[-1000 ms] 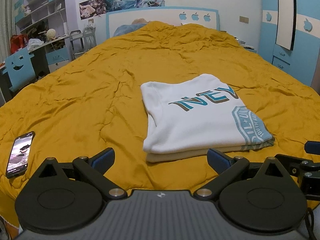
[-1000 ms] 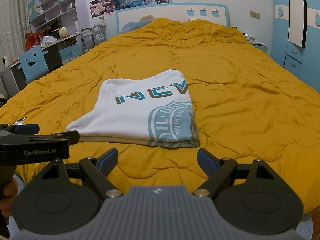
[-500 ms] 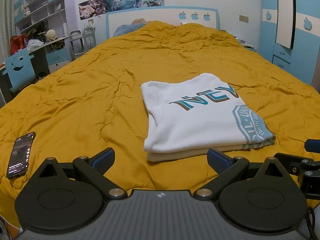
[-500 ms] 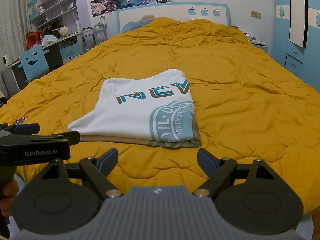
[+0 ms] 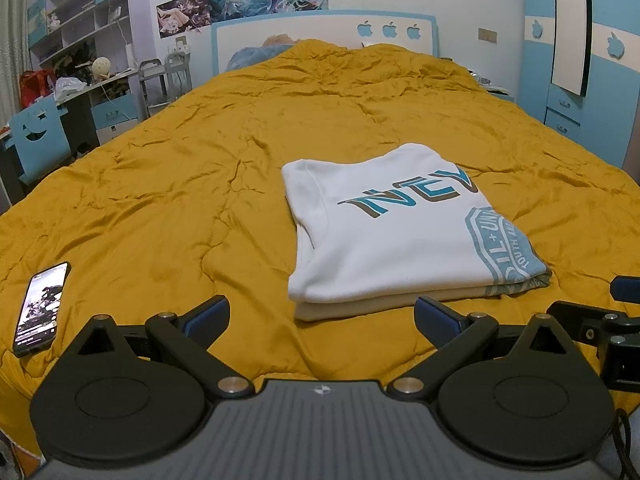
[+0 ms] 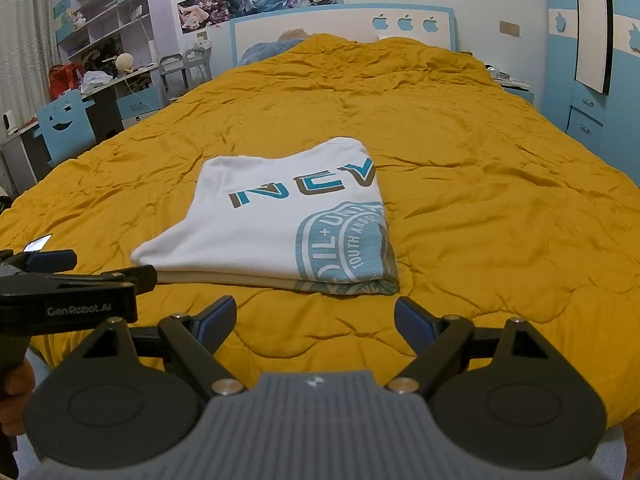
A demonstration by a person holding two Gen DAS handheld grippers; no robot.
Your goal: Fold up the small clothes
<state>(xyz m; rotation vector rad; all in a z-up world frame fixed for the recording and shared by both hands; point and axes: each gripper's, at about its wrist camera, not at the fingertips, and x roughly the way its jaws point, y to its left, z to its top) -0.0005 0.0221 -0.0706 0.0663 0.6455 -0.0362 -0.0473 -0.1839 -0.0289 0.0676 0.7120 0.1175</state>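
A white T-shirt (image 5: 396, 232) with blue and brown lettering lies folded in a flat rectangle on the orange bedspread (image 5: 168, 184); it also shows in the right wrist view (image 6: 280, 224). My left gripper (image 5: 322, 316) is open and empty, just short of the shirt's near edge. My right gripper (image 6: 316, 314) is open and empty, also just short of the near edge. The left gripper's body (image 6: 72, 292) shows at the left of the right wrist view.
A phone (image 5: 40, 308) lies on the bedspread at the near left. A desk, blue chair (image 5: 38, 140) and shelves stand left of the bed. Blue wardrobes (image 5: 580, 60) stand to the right. The headboard (image 5: 320, 40) is at the far end.
Both grippers have drifted very slightly; the shirt lies still and both grippers stay open.
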